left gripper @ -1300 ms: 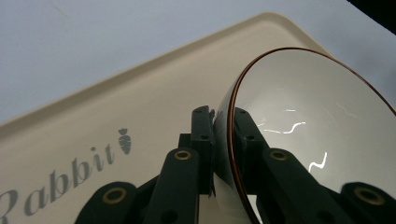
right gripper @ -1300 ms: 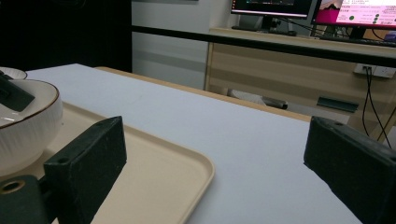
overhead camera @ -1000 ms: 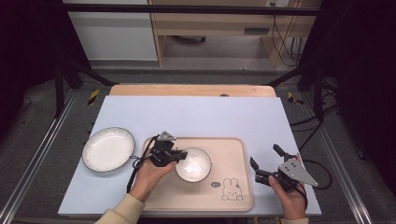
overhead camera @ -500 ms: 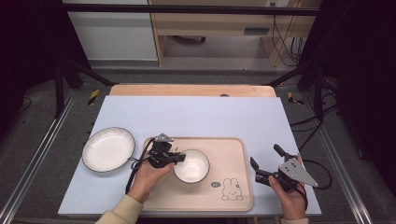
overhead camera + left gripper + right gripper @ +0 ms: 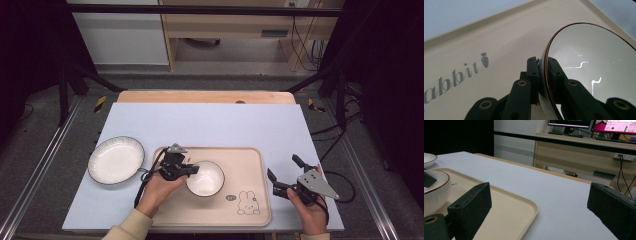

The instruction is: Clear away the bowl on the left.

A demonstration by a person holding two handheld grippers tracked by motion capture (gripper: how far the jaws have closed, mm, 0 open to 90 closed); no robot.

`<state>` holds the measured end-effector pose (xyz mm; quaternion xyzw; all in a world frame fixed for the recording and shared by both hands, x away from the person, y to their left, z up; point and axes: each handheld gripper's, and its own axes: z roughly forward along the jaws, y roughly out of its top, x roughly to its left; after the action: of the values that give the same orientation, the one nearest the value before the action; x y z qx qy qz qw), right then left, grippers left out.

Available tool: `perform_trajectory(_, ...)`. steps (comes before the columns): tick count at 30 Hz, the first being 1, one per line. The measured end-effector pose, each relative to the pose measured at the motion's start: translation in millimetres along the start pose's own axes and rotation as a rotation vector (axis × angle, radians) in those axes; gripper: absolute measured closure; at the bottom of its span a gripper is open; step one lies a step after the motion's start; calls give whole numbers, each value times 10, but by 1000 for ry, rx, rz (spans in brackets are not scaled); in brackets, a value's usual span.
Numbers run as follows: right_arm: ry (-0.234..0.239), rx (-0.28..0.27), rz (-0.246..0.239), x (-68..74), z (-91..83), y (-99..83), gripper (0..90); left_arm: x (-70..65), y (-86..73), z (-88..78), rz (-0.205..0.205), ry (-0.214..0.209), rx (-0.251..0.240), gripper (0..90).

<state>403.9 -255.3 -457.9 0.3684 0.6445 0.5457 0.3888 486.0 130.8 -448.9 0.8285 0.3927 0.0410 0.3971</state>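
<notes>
Left gripper [image 5: 192, 169] is clamped on the near-left rim of the white bowl [image 5: 205, 178], and the left gripper view makes the hold plain: one black jaw sits outside the wall, the other inside, with the dark-edged rim running up between them. That is a sensible pinch for a bowl, since the thin rim is the only part two narrow jaws can close on. The bowl sits over the middle of the beige tray [image 5: 250, 165], and from these views I cannot tell whether its base rests on the tray or hangs just above it. It does look tipped in the left gripper view, though the camera itself may be turned.

Left of the tray, well clear of its edge, lies a white plate [image 5: 116, 160] with a dark rim on the pale blue table cover [image 5: 210, 120]. The rabbit print [image 5: 248, 201] marks the tray's near-right corner, just beside the bowl.

Right gripper [image 5: 285, 175] waits off the tray's right edge with its jaws spread wide and nothing between them; its own view looks across the tray's corner toward the bowl. My read is that it stands by, out of the way, while the left hand [image 5: 159, 189] does the handling.
</notes>
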Motion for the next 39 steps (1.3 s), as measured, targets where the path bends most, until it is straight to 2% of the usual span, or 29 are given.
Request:
perform_trajectory(12, 0, 10, 1, -1, -1, -14, 56, -11, -16, 6, 4, 10, 1, 811)
perform_trajectory(15, 3, 5, -1, 2, 3, -10, 57, -11, -23, 29, 25, 9, 7, 803)
perform_trajectory(21, 1, 10, -1, -6, 7, -17, 56, -23, -37, 33, 48, 13, -14, 776)
perform_trajectory(27, 2, 12, -2, -5, 7, -18, 56, -27, -42, 4, 75, 34, -25, 701)
perform_trajectory(39, 7, 19, -7, -4, 8, -29, 56, -12, -39, 11, 91, 52, -44, 526)
